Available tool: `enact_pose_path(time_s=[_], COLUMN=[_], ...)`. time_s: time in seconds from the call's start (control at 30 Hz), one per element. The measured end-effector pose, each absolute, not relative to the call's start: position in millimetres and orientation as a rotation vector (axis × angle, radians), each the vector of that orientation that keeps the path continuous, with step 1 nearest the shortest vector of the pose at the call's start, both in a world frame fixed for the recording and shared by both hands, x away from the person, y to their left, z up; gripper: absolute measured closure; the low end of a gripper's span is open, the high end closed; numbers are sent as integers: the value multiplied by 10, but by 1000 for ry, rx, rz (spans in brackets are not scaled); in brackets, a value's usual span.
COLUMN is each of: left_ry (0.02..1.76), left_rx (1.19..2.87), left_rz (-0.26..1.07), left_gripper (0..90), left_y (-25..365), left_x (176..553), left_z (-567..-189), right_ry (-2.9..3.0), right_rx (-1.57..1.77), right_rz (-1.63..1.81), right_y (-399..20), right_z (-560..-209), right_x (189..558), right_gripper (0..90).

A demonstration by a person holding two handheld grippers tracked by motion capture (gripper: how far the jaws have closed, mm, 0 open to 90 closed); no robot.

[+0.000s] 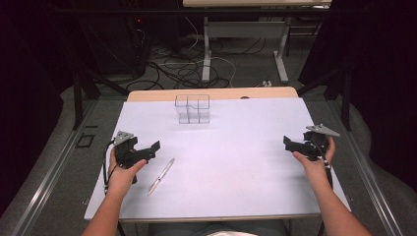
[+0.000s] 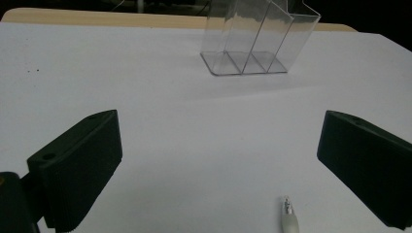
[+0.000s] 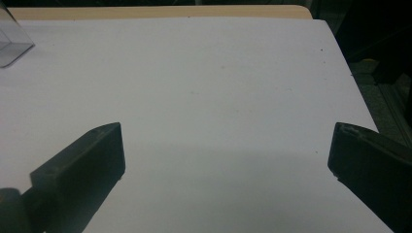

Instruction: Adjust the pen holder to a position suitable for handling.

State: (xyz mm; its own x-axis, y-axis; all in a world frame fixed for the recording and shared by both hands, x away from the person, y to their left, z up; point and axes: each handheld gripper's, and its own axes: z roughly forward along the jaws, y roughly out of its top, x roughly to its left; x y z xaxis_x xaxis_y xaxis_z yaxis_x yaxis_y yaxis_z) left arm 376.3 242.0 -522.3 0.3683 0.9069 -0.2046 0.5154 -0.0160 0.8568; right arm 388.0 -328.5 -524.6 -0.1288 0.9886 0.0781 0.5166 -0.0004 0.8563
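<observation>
A clear plastic organizer (image 1: 192, 109) with several compartments stands upright at the far middle of the white sheet (image 1: 236, 162). A slim white and silver pen (image 1: 161, 175) lies on the sheet, just right of my left hand. My left gripper (image 1: 150, 150) rests low at the left, open, pointing toward the organizer. In the left gripper view the gripper (image 2: 221, 126) has its jaws wide apart, the pen tip (image 2: 289, 213) lies near the right jaw, and the organizer (image 2: 252, 46) is ahead. My right gripper (image 1: 291, 146) sits open at the right edge. In the right gripper view the gripper (image 3: 227, 133) has bare sheet between its jaws.
The sheet covers a wooden table (image 1: 211, 93) whose far edge shows beyond the organizer. A corner of the organizer (image 3: 10, 44) appears at the left of the right gripper view. Behind the table stand another table's legs (image 1: 206, 54) and tangled floor cables (image 1: 172, 66).
</observation>
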Motion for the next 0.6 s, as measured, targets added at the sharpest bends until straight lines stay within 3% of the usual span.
enact_pose_path(time_s=[0.6], left_ry=[1340], left_rx=[1584], left_rz=[490], left_gripper=[68], left_y=[2376], left_x=[3802], left_z=[-5207], right_ry=[1771], right_rx=[1549], right_rz=[1005], right_y=[-3222], right_z=[-5247], right_x=[3864], right_gripper=[17])
